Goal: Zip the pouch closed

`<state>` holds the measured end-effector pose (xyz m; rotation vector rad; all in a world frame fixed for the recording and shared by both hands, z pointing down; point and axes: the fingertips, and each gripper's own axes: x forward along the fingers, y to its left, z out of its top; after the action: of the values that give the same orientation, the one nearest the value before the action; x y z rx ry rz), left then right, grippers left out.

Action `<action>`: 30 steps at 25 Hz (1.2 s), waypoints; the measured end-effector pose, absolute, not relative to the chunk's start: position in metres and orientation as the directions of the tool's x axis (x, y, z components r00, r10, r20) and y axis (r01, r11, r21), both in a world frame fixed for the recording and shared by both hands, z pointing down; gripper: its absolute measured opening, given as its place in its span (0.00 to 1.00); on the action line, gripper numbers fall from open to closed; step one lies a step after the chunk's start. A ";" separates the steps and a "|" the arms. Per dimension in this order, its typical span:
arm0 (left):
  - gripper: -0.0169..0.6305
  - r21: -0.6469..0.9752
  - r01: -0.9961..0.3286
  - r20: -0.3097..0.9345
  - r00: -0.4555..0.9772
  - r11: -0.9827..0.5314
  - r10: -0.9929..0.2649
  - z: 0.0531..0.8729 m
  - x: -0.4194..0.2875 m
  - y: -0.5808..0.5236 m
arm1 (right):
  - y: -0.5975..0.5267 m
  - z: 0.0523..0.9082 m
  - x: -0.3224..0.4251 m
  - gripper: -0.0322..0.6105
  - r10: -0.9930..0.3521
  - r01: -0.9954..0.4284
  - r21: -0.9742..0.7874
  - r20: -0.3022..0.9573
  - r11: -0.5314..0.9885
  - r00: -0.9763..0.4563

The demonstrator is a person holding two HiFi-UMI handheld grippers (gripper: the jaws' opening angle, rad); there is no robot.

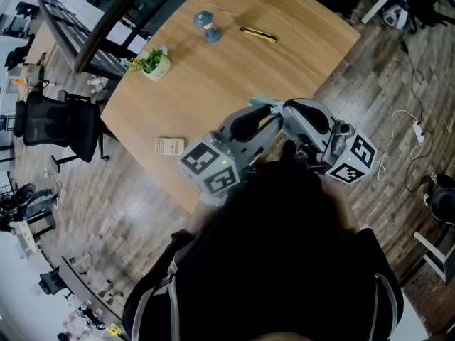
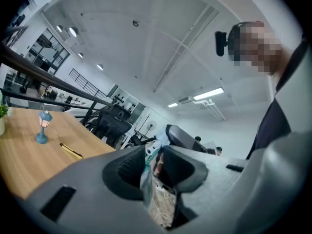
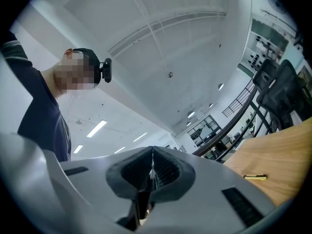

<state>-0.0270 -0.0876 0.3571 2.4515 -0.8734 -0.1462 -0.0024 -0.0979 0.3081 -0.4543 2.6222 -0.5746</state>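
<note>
In the head view both grippers meet in the air over the near edge of the wooden table (image 1: 234,55), just ahead of the person's dark torso. Only a teal corner of the pouch (image 1: 263,103) shows there between them. In the left gripper view, the patterned, teal-edged pouch (image 2: 156,199) hangs between the jaws of my left gripper (image 2: 155,152), which is shut on its fabric. My right gripper (image 3: 152,152) is shut tight on a thin pale tab (image 3: 152,172), seemingly the zipper pull. The rest of the pouch is hidden by the gripper bodies.
On the table lie a yellow pen (image 1: 257,35), a small blue figurine (image 1: 206,27), a potted plant (image 1: 153,62) and a calculator (image 1: 169,145) near the left edge. A black office chair (image 1: 60,123) stands on the floor to the left. Cables lie on the floor at right.
</note>
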 end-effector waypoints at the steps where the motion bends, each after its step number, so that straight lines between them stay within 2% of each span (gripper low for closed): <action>1: 0.21 0.517 -0.551 0.066 0.789 -0.655 -0.611 0.356 -0.026 -0.087 | -0.098 0.308 -0.001 0.07 -0.396 -0.226 -0.455 -0.323 0.861 -0.860; 6: 0.20 0.524 -0.543 0.048 0.788 -0.657 -0.613 0.352 -0.028 -0.085 | -0.102 0.313 0.006 0.07 -0.418 -0.251 -0.460 -0.310 0.852 -0.854; 14: 0.09 0.504 -0.562 0.051 0.777 -0.656 -0.627 0.351 -0.027 -0.088 | -0.098 0.314 0.001 0.07 -0.411 -0.248 -0.452 -0.307 0.857 -0.859; 21: 0.03 0.488 -0.580 0.069 0.770 -0.652 -0.634 0.351 -0.028 -0.088 | -0.096 0.314 0.001 0.07 -0.414 -0.254 -0.451 -0.304 0.856 -0.858; 30: 0.03 0.489 -0.598 0.084 0.757 -0.635 -0.649 0.355 -0.031 -0.088 | -0.099 0.321 0.003 0.07 -0.446 -0.275 -0.481 -0.287 0.832 -0.848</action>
<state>-0.0312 -0.0881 0.3550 2.4553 -0.9392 -0.1358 0.0025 -0.0991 0.3205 -0.5382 2.6218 -0.6056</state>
